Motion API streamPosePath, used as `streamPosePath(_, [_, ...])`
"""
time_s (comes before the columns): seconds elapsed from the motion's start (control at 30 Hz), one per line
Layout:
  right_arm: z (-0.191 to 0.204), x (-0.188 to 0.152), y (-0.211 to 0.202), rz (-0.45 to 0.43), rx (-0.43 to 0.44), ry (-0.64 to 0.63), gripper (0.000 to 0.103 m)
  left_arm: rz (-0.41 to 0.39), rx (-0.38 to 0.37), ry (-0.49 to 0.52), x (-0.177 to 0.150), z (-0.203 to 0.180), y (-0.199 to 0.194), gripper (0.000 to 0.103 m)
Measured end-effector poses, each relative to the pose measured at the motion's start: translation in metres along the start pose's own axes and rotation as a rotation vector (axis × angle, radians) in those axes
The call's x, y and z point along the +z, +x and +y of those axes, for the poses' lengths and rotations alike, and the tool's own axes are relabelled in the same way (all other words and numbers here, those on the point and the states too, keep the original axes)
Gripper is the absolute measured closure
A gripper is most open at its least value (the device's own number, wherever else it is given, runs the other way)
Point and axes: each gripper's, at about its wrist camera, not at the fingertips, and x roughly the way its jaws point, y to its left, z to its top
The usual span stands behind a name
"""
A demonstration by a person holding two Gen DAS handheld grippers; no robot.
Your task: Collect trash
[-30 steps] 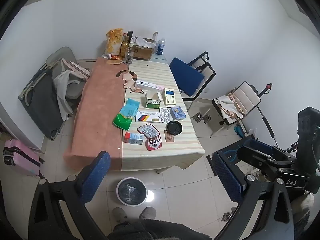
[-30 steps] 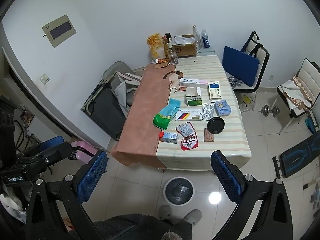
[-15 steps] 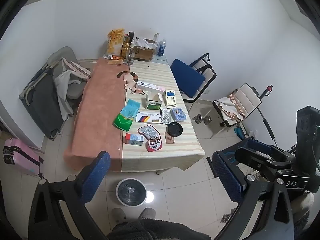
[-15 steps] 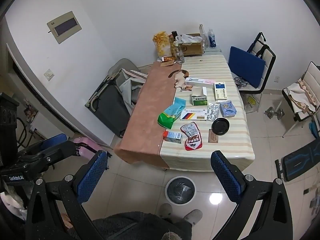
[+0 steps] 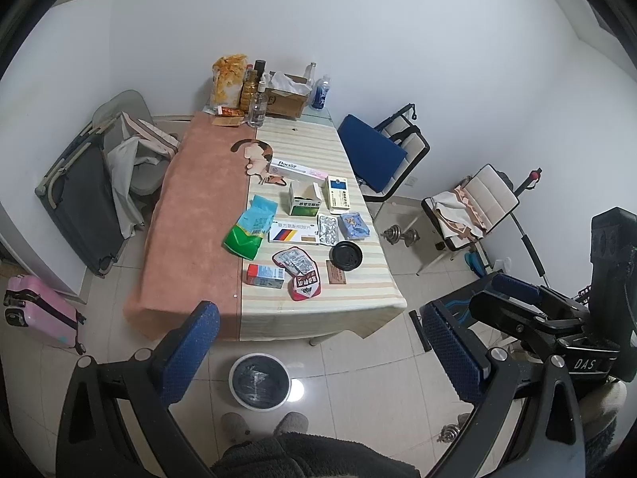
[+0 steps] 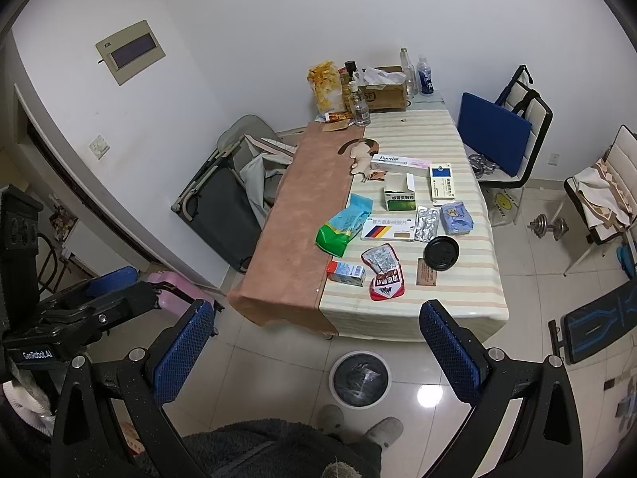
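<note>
Litter covers the near half of the table (image 5: pixel 358 306): a green and blue bag (image 5: pixel 249 231), medicine boxes (image 5: pixel 294 235), blister packs (image 5: pixel 327 229), a black lid (image 5: pixel 345 255), a red packet (image 5: pixel 304 285) and a small orange box (image 5: pixel 265 275). A round bin (image 5: pixel 259 380) with a dark liner stands on the floor in front of the table, also in the right wrist view as the bin (image 6: pixel 360 378). My left gripper (image 5: pixel 318 312) and right gripper (image 6: pixel 318 310) hover open and empty above the floor, short of the table.
Bottles, a snack bag and a cardboard box (image 5: pixel 284 97) crowd the table's far end. A blue chair (image 5: pixel 374 155) and a white chair (image 5: pixel 473 207) stand to the right, with dumbbells (image 5: pixel 400 235) on the floor. A folded cot (image 5: pixel 79 199) and pink suitcase (image 5: pixel 38 314) sit left.
The scene has slid slightly rightward in the right wrist view. The left wrist view is almost unchanged. Both grippers stay open and empty.
</note>
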Motion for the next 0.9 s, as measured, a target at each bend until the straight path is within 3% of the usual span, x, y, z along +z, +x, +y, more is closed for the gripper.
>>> streamPosePath(0.9, [0.002,0.012,-0.002,0.002,0.017,0.008,0.0,0.004,-0.012,-0.009,0.002,0.001,0.009,0.0])
